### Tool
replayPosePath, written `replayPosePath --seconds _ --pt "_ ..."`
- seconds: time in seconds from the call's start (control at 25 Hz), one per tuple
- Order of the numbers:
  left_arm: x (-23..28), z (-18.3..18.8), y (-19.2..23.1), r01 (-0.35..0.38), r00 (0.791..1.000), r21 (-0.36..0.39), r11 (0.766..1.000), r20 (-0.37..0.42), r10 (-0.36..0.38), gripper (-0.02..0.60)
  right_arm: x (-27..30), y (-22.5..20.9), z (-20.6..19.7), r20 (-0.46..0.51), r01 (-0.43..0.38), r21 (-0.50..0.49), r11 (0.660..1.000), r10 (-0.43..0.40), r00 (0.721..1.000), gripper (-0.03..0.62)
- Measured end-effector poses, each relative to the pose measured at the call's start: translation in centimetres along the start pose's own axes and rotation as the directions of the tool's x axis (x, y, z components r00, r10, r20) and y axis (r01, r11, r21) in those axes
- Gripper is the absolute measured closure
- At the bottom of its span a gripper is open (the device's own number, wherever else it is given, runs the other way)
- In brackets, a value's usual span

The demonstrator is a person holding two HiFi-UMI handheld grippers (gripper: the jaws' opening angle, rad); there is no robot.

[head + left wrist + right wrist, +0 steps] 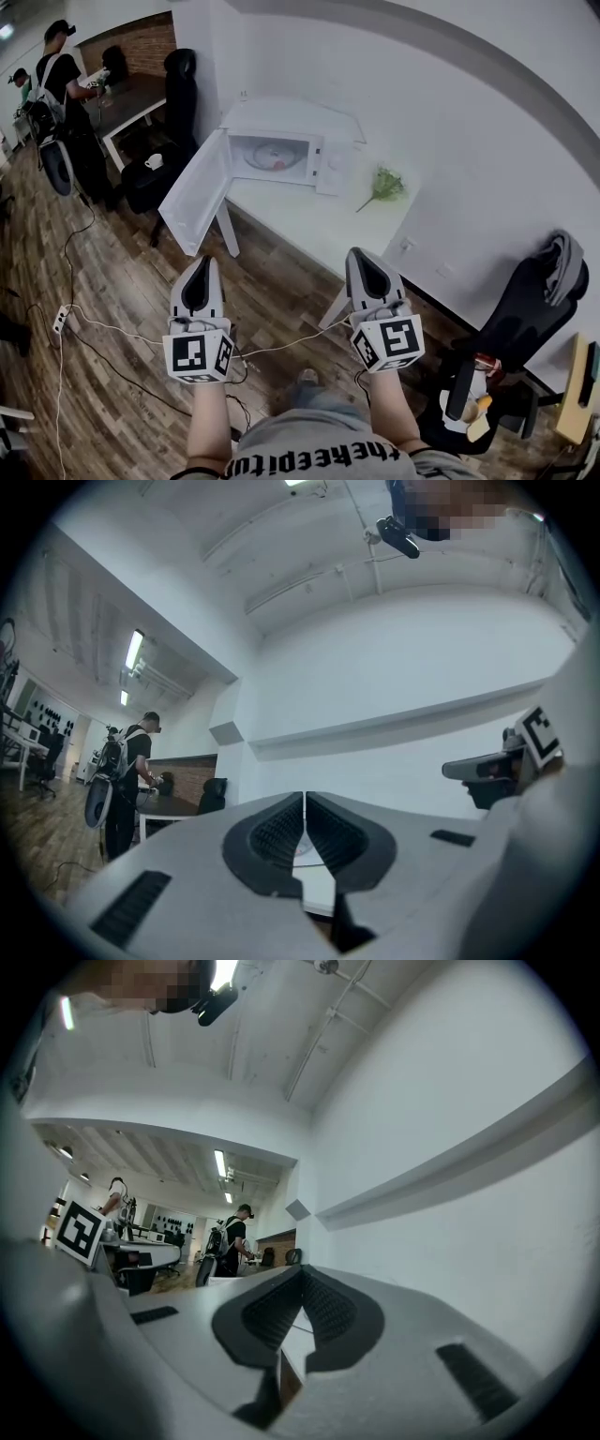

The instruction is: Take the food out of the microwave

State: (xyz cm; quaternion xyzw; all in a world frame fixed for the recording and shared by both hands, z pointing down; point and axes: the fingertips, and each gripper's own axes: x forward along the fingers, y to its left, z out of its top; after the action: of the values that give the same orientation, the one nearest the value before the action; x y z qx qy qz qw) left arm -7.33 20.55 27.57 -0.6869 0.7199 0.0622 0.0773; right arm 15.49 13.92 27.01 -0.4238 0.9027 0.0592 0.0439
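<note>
The microwave (323,141) is white, as are its open door (195,192) and the bench (309,230). The food (277,165) inside shows red-orange on a pale plate (261,155). The sprig (384,183) is green. The floor (122,281) is brown wood planking. The left gripper (201,272) and right gripper (367,264) are light grey, with black ribbed fingers (267,836) and a cube (199,354) of black-and-white square markers each. The chair (525,309) is black.
</note>
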Motion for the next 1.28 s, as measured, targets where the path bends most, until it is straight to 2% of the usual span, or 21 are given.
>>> replayPosePath --seconds 0.16,0.4,0.76,1.0,1.28 --pt "3.3 -0.8 -0.4 -0.003 1.000 0.007 1.000 0.005 0.003 0.569 3.2 -1.9 -0.4 0.000 -0.031 -0.001 1.000 0.031 1.000 0.591" --pt "7.1 -1.4 -0.9 -0.050 0.999 0.015 0.999 0.017 0.049 0.569 6.7 -4.9 -1.4 0.008 -0.077 0.010 0.997 0.077 0.997 0.591" --pt "9.1 -2.3 -1.1 -0.099 0.995 0.033 0.994 -0.007 0.100 0.571 9.6 -6.9 -2.9 0.014 -0.125 0.056 0.991 0.124 0.992 0.591" --pt "10.6 -2.9 -0.8 -0.095 0.995 0.042 0.995 -0.009 0.096 0.571 11.0 -7.2 -3.5 0.011 -0.132 0.061 0.989 0.132 0.991 0.591" --pt "15.4 -3.3 -0.4 -0.048 0.999 0.035 0.998 0.007 0.048 0.571 14.0 -9.6 -3.8 0.015 -0.080 0.056 0.995 0.079 0.997 0.591"
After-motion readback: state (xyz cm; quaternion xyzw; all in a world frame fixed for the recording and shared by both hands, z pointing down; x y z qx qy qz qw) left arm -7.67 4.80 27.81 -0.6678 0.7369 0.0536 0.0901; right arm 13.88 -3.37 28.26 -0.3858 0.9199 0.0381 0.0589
